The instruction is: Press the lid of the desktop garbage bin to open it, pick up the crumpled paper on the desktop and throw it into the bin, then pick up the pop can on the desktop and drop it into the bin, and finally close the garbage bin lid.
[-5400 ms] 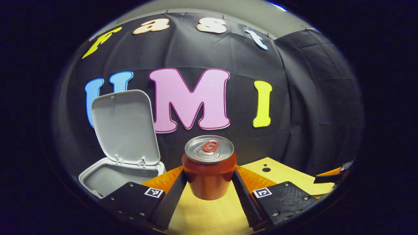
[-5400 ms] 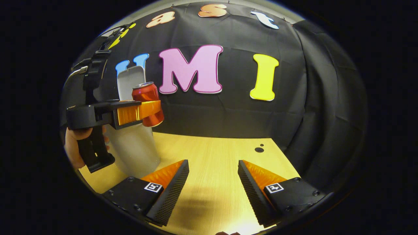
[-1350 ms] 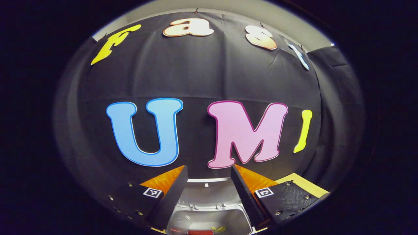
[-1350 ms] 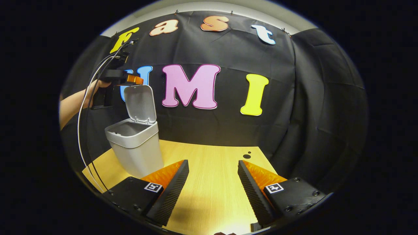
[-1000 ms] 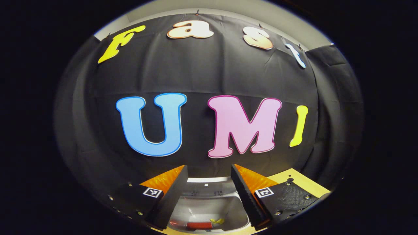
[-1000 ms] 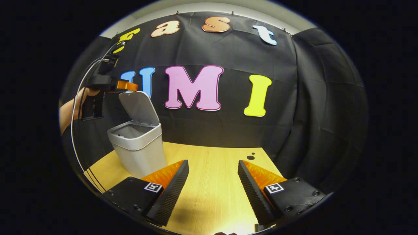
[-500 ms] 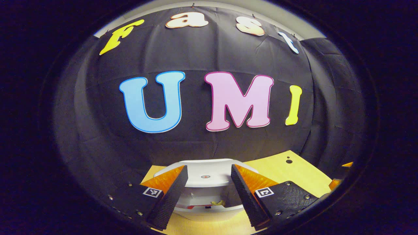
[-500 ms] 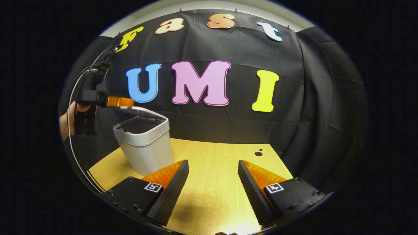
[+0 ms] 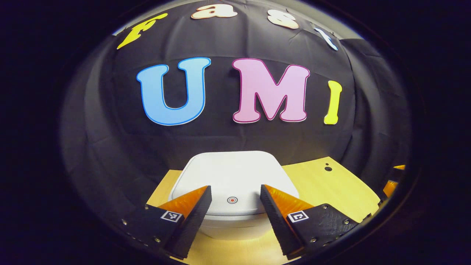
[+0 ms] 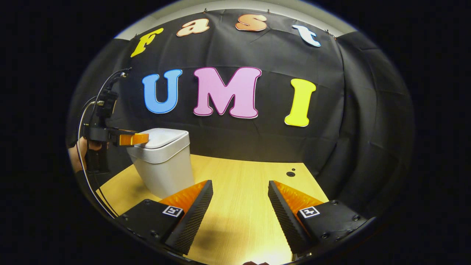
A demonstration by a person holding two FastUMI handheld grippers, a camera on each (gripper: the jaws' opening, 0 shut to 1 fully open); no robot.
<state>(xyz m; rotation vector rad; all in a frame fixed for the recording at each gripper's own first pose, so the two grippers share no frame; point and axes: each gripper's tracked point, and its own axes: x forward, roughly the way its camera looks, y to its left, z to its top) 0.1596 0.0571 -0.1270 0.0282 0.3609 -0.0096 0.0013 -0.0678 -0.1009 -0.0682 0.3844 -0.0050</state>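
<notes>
Garbage bin — a pale grey plastic tub with its rounded lid down flat — stands at the left of the wooden desktop. Left gripper sits low in the frame, jaws spread, fingertips on the lid's front edge. Right gripper hovers open over bare wood — empty.

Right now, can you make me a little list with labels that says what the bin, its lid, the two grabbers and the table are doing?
bin: pale bin standing upright on the table's left part, seen in the right gripper view
lid: lid lies flat, down on the bin
left gripper: left gripper open, its fingers over the lid's front edge
right gripper: right gripper open, holding nothing, above the table
table: wooden table, with two small dark holes near its far right corner
hand: a hand holds the left gripper beside the bin
</notes>
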